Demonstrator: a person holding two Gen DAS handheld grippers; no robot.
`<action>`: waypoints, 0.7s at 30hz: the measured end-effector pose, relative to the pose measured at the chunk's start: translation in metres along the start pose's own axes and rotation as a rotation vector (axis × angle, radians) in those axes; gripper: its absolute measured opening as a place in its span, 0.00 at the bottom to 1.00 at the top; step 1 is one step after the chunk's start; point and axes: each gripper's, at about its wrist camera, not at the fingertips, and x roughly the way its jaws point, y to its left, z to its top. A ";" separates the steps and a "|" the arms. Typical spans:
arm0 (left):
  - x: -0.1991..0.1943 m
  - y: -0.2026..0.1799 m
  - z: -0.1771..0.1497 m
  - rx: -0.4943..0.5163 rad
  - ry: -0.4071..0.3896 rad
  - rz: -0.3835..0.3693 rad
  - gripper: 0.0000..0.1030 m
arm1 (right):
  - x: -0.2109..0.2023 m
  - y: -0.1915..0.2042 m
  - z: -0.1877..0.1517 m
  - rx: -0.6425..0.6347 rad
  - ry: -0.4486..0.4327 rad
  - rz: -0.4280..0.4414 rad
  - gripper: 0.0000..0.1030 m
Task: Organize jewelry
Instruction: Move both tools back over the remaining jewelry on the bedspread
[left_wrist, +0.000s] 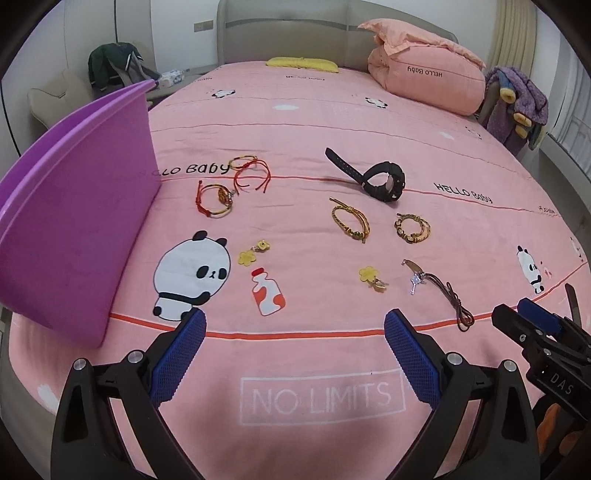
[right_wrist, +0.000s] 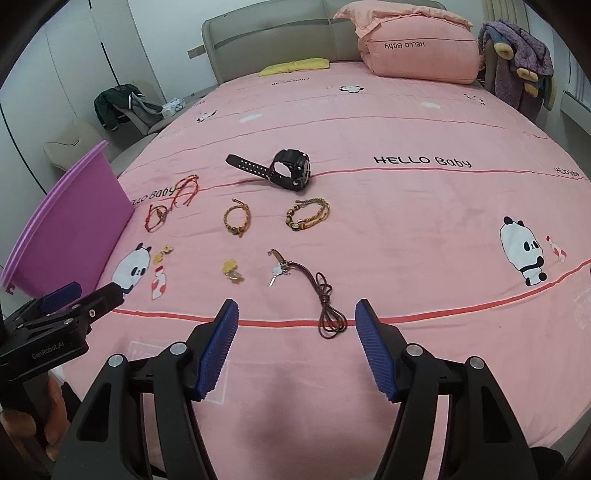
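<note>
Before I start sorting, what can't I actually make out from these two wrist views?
- Inside of the purple bin: both views show only its outer wall; contents hidden.
- Watch face: turned sideways, dial unreadable.
- Pendant on the brown cord necklace: too small to identify.
- Red string bracelets: overlapping, so their count is unclear.
- Right gripper in the left wrist view: cut off by the edge.
- Left gripper itself: open, empty.

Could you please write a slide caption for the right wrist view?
Open right gripper hovers above a brown cord necklace on the pink bedspread.
</note>
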 end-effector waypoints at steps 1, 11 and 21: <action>0.007 -0.004 0.001 -0.001 0.004 0.001 0.93 | 0.007 -0.002 0.000 -0.004 0.009 -0.004 0.61; 0.061 -0.042 0.005 0.027 0.031 -0.002 0.93 | 0.060 -0.019 0.002 -0.017 0.057 -0.032 0.61; 0.096 -0.054 0.009 0.065 0.056 0.033 0.93 | 0.088 -0.023 -0.001 -0.027 0.075 -0.067 0.61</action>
